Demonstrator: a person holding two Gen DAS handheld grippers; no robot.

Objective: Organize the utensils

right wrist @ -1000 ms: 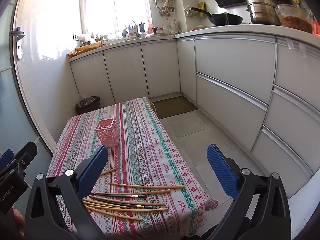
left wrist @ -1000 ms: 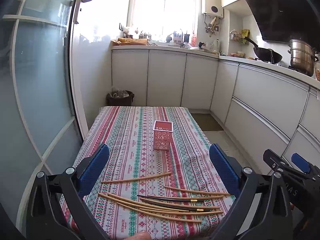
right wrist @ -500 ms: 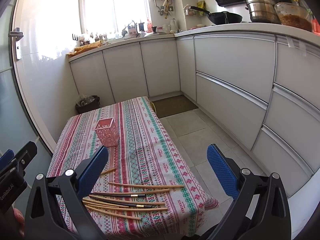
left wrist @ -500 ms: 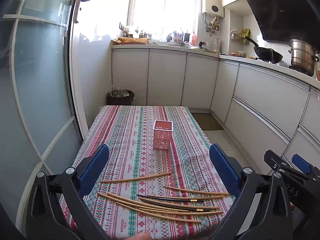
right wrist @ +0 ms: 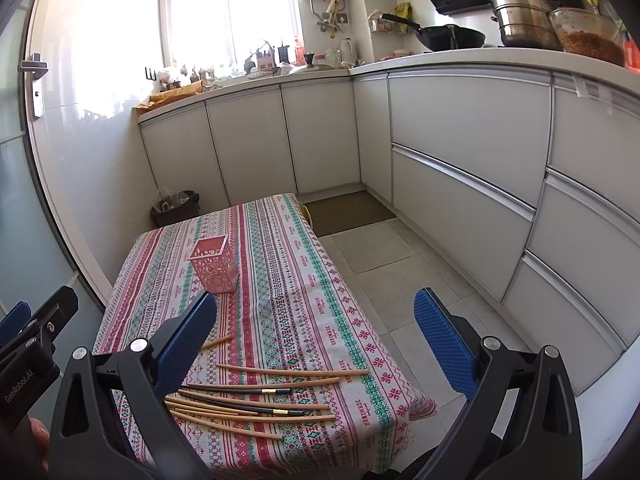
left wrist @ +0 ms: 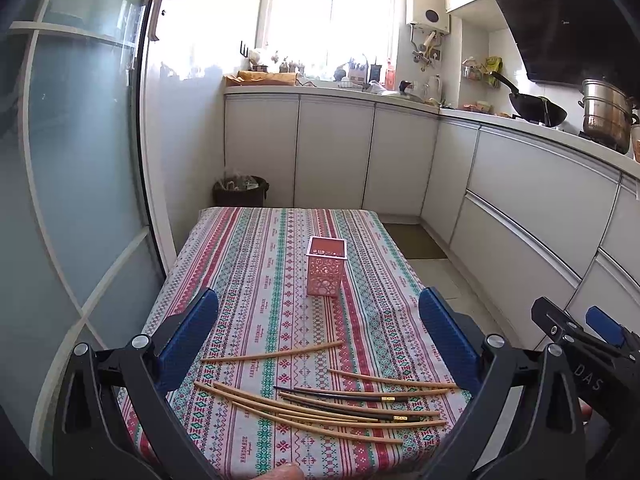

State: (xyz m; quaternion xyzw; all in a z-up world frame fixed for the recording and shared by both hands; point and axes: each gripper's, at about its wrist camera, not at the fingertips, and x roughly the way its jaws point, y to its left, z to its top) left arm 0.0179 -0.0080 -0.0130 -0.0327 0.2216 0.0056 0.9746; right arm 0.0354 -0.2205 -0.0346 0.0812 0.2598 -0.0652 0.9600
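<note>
Several wooden and dark chopsticks (left wrist: 328,404) (right wrist: 256,396) lie scattered near the front edge of a table with a striped patterned cloth (left wrist: 256,264) (right wrist: 296,264). A pink perforated holder (left wrist: 325,266) (right wrist: 215,266) stands upright and empty at mid-table, beyond them. My left gripper (left wrist: 318,336) hovers open above the chopsticks, nothing between its blue pads. My right gripper (right wrist: 316,332) is open too, held over the table's right front corner. Each gripper's body shows at the edge of the other's view.
White kitchen cabinets (left wrist: 400,160) run along the back and right, with a wok (left wrist: 536,108) and steel pots (right wrist: 524,20) on the counter. A dark bin (left wrist: 240,192) sits behind the table. A glass door (left wrist: 80,160) stands on the left. Tiled floor (right wrist: 392,272) lies right of the table.
</note>
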